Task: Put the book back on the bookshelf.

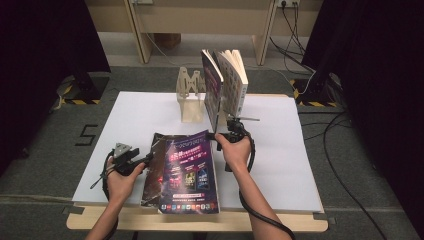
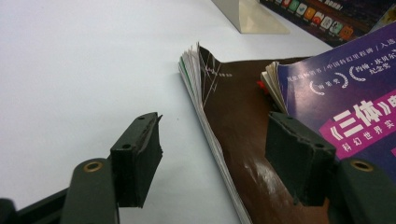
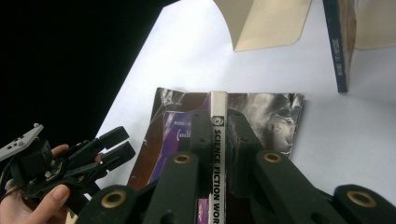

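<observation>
- Purple magazine point(image 1: 187, 170): it lies flat on the near half of the white table sheet point(image 1: 130, 120), on top of a dark brown magazine point(image 1: 155, 165) whose glossy cover sticks out at its left side. In the left gripper view the purple magazine point(image 2: 345, 112) shows white and pink Chinese lettering. Its spine, printed "SCIENCE FICTION WOR…", runs along its right edge in the right gripper view point(image 3: 218, 154).
- White table sheet: it covers most of the wooden tabletop, whose bare edge shows along the near side.
- Dark brown magazine: in the left gripper view point(image 2: 243, 140) its fanned page edges face the open sheet on the left; the purple magazine overlaps its right part.
- Standing books point(image 1: 225, 82): two volumes stand upright at the far middle of the sheet, fanned slightly apart, just beside a pale wooden book stand point(image 1: 191, 95) on their left.
- Right gripper point(image 1: 231, 131): held in the person's right hand at the far right corner of the purple magazine. In its own view point(image 3: 218, 135) the two black jaws are pressed on either side of the magazine's spine, clamping it.
- Left gripper point(image 1: 142, 161): held in the person's left hand at the left edge of the dark brown magazine. In its own view point(image 2: 212, 149) the jaws stand well apart, one over the bare sheet, the other over the magazine covers, with the brown magazine's page edges between them.
</observation>
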The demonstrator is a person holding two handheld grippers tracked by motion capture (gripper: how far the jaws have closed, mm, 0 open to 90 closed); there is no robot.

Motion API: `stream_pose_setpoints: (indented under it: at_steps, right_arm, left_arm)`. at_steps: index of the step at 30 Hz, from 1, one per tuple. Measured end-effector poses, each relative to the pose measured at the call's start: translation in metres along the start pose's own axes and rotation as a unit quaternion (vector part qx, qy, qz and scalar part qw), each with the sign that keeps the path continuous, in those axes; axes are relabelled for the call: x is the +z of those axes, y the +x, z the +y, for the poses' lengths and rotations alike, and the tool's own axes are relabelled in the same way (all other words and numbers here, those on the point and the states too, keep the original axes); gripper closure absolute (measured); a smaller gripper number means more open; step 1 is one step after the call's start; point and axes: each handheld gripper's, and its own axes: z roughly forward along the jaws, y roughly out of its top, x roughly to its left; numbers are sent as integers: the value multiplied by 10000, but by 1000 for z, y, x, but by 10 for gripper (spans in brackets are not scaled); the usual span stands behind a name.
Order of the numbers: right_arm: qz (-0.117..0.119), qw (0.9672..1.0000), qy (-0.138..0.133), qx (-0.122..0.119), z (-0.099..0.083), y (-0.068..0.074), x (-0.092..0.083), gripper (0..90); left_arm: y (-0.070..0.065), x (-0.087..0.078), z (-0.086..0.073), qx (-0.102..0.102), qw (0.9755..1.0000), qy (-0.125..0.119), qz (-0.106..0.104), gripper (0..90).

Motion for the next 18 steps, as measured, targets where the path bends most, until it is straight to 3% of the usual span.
stream_pose_setpoints:
  at_steps: [10, 18]
  right_arm:
    - [64, 9997, -184, -118, 2, 7, -8, 836]
    - [84, 9995, -248, -177, 3, 10, -10, 836]
  left_arm:
    - [-1, 1, 0, 47, 10000, 24, -5, 355]
    - [-4, 1, -1, 203, 9998, 49, 6, 365]
